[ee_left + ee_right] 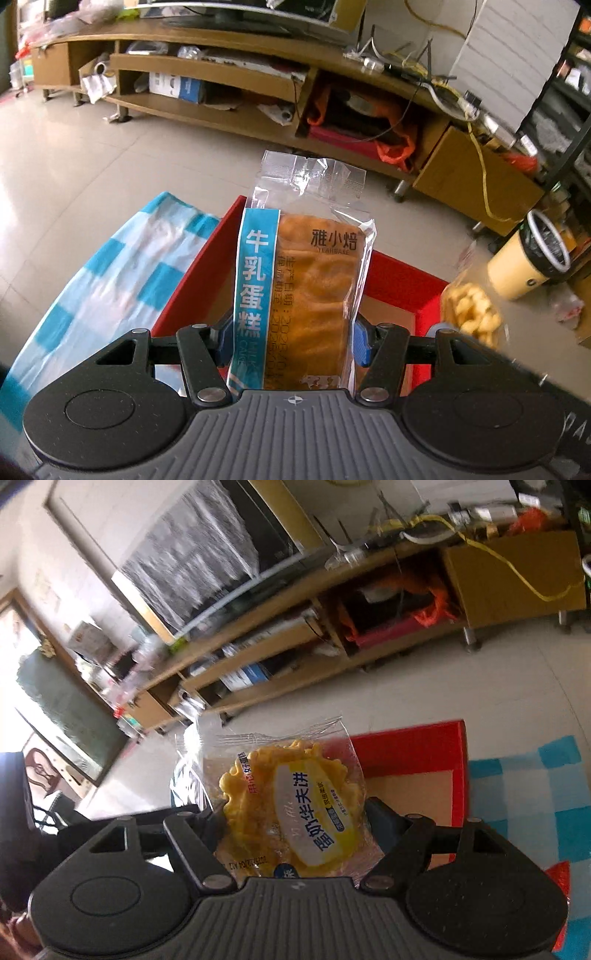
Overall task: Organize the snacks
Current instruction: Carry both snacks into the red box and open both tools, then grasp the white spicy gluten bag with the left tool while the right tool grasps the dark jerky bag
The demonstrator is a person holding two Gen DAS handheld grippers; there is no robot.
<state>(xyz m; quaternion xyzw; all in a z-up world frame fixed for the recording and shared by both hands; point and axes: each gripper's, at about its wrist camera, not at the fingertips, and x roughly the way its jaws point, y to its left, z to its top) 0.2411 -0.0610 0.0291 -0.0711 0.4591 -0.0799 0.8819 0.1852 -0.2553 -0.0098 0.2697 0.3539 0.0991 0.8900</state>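
My left fingers (291, 334) are clamped on a milk cake packet (301, 280), which stands upright between them, above the red box (402, 280) with its cardboard-coloured bottom. My right fingers (295, 821) are grasping a wrapped waffle (295, 805), also over the red box (406, 749). The box lies on a blue-and-white checked cloth (110, 273) on the tabletop. Behind is a cluttered wooden TV stand (229, 107).

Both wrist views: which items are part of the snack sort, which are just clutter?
Job:
- milk cake pack, in left gripper
- waffle pack, in right gripper
- red box, below both

Clutter:
- checked cloth
- TV stand and its contents
- yellow cable
- bin
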